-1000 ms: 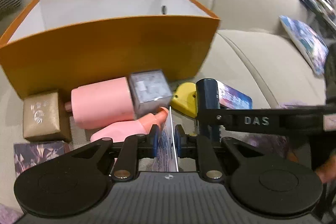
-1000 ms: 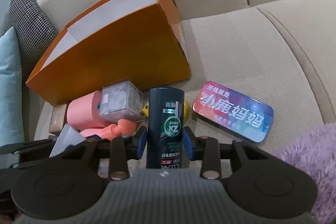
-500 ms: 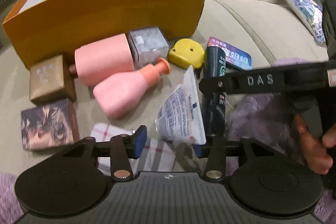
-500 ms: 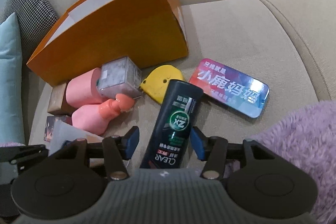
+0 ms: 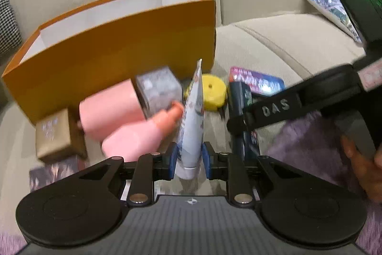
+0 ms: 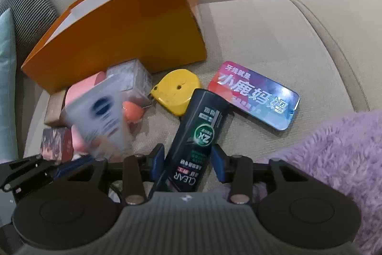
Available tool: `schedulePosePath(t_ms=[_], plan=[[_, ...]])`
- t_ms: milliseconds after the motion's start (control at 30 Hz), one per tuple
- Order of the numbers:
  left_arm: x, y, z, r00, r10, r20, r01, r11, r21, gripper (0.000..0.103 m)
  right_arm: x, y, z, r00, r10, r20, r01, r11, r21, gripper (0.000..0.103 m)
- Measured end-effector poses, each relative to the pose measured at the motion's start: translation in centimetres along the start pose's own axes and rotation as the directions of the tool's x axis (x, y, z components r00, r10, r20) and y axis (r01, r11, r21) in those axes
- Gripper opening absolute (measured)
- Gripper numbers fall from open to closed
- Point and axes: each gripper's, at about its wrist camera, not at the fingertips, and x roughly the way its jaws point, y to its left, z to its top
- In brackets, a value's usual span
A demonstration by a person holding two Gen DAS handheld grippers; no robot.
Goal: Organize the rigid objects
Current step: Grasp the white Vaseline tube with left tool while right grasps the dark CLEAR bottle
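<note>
White tube (image 5: pixel 191 121) upright, crimped end up, left claw (image 5: pixel 189 160) closing on it, right claw (image 6: pixel 188 160) closing around dark bottle (image 6: pixel 198 135).

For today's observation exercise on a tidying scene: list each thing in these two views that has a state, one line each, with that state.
Orange box: open-topped, upright, nothing visible inside.
White tube: standing on end between the pads of the left gripper, whose jaws are closing.
Dark shampoo bottle: lying on the sofa between the pads of the right gripper, whose jaws are closing.
Pink pump bottle: lying on its side.
Yellow tape measure: lying flat.
Colourful tin: lying flat, closed.
</note>
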Motion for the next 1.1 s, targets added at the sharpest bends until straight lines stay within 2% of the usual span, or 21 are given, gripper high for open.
schedulePosePath(t_ms=[133, 267, 500, 667, 767, 933, 1100], plan=[[1.3, 0.3, 1.0, 0.999, -0.031, -0.009, 0.031, 0.999, -0.013, 0.027, -0.5, -1.2, 0.3, 0.998, 0.057, 0.003, -0.057, 0.997, 0.055, 0.045], [1.8, 0.6, 1.6, 0.998, -0.042, -0.036, 0.042, 0.999, -0.006, 0.029, -0.6, -2.1, 0.6, 0.998, 0.063, 0.0, -0.063, 0.991, 0.121, 0.04], [3.6, -0.4, 2.7, 0.995, -0.062, -0.073, 0.065, 0.997, 0.03, 0.032, 0.8, -2.0, 1.0, 0.999, 0.044, -0.032, -0.04, 0.992, 0.118, 0.044], [4.1, 0.1, 2.3, 0.994, -0.055, -0.094, 0.057, 0.998, 0.021, 0.028, 2.0, -1.3, 1.2, 0.999, 0.03, -0.044, -0.026, 0.996, 0.086, 0.047], [3.6, 1.0, 2.1, 0.992, -0.083, -0.092, 0.079, 0.996, -0.044, 0.027, 2.2, -1.1, 1.1, 0.999, 0.022, -0.036, -0.019, 0.997, 0.079, 0.043], [1.7, 3.0, 1.7, 0.99, -0.125, -0.069, 0.11, 0.977, -0.184, 0.027, 0.9, -0.7, 0.8, 0.998, 0.063, 0.014, -0.063, 0.996, 0.059, 0.04], [-0.7, 3.8, 2.0, 0.995, -0.1, -0.001, 0.097, 0.971, -0.219, 0.027, -0.2, 0.2, 0.8, 0.994, 0.086, 0.063, -0.087, 0.996, 0.01, 0.038]])
